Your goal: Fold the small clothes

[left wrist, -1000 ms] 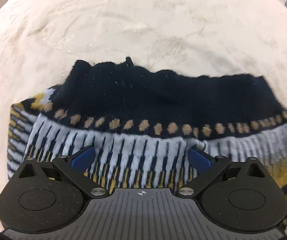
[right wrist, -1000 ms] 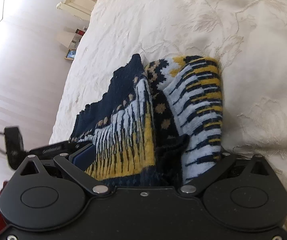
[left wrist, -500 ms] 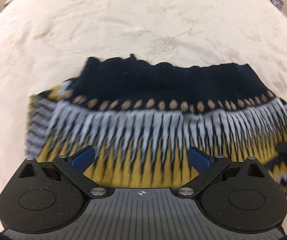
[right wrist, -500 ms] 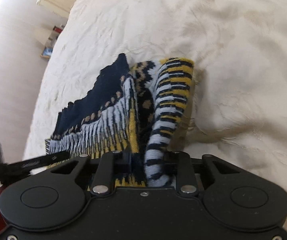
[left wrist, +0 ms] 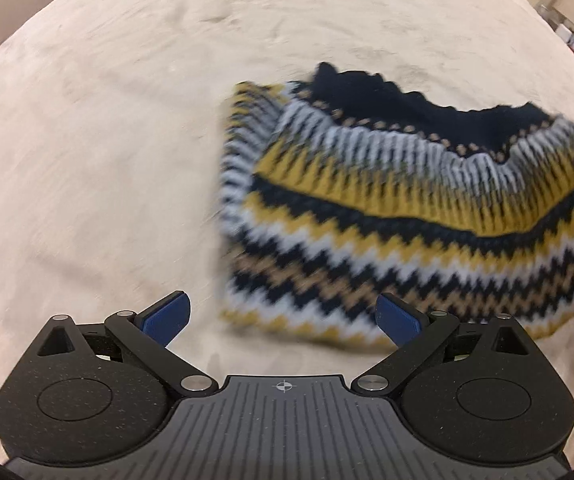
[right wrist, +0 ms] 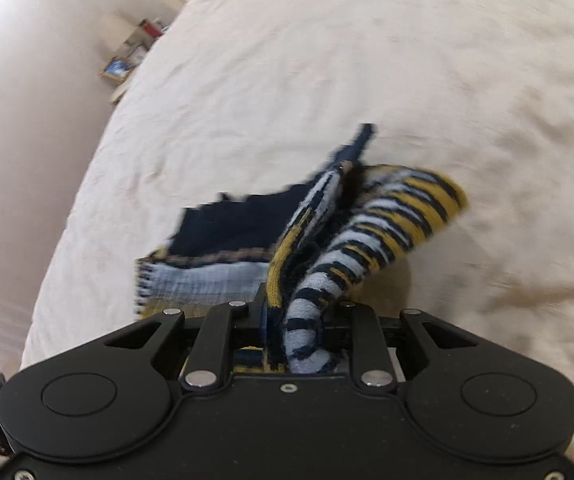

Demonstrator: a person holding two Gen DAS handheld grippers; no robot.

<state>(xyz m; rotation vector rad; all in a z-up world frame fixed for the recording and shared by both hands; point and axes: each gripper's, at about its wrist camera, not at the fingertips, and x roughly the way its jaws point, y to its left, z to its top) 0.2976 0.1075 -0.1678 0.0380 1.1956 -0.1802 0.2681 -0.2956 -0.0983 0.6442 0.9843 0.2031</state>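
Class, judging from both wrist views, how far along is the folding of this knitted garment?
Done: little, since the patterned knit sweater lies bunched on the cream bedspread. In hand: the right gripper, jaws just closed, pinches its striped edge. The left gripper is open, empty. Left: laying it over and flattening it.

Motion-blurred sweater [left wrist: 407, 216], right edge cropped

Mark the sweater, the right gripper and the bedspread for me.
sweater [left wrist: 427, 240]: left wrist view, zigzag-patterned body.
right gripper [right wrist: 301, 344]: right wrist view, between its jaws, shut on a striped fold.
bedspread [left wrist: 107, 140]: left wrist view, bare cream area.
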